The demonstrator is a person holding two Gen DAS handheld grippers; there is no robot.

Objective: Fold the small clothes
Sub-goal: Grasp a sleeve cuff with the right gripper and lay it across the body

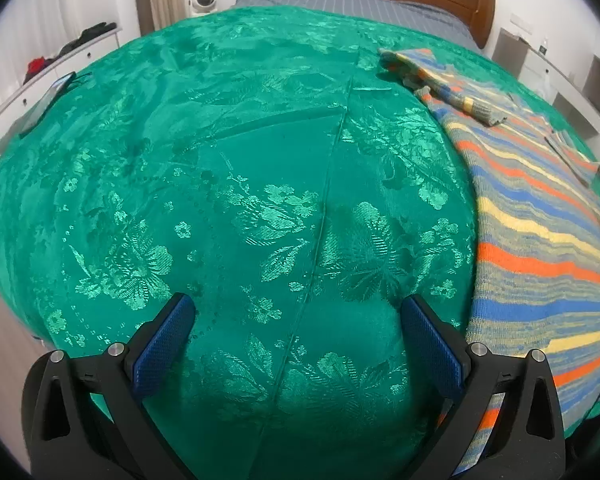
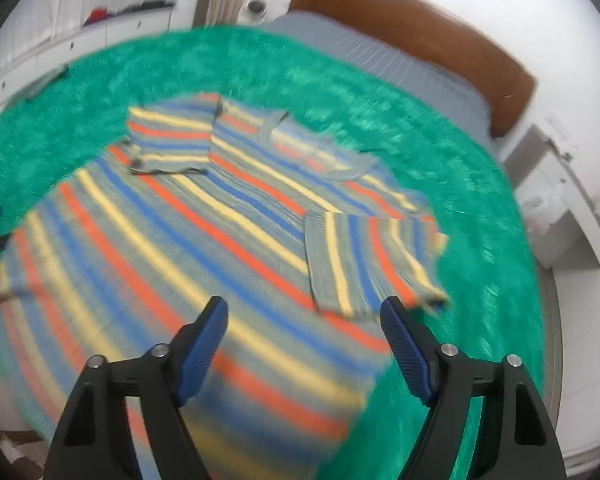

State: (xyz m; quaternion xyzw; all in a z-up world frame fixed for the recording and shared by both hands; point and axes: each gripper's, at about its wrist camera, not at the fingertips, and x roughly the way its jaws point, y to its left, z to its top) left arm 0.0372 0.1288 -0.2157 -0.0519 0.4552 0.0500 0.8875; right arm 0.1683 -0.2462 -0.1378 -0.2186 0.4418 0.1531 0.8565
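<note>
Both short sleeves of the striped knitted sweater [image 2: 204, 216] already lie folded inward on the green floral bedspread [image 1: 220, 200]. The left gripper [image 1: 298, 336] and right gripper [image 2: 304, 332] hover with fingers spread wide and empty. Next, likely, they must grasp the hem at the bed's near edge.

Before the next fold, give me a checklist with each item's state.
1. Both sleeves folded onto the striped sweater: ok.
2. Right hand-held gripper open, nothing between its pads: ok.
3. Left hand-held gripper open and empty: ok.
4. Left hand-held gripper over the sweater: not ok; it is above the green bedspread, sweater to its right.
5. Sweater body lying flat: ok, as far as the blur shows.
6. Hem edge free of creases: cannot tell, too blurred.
</note>
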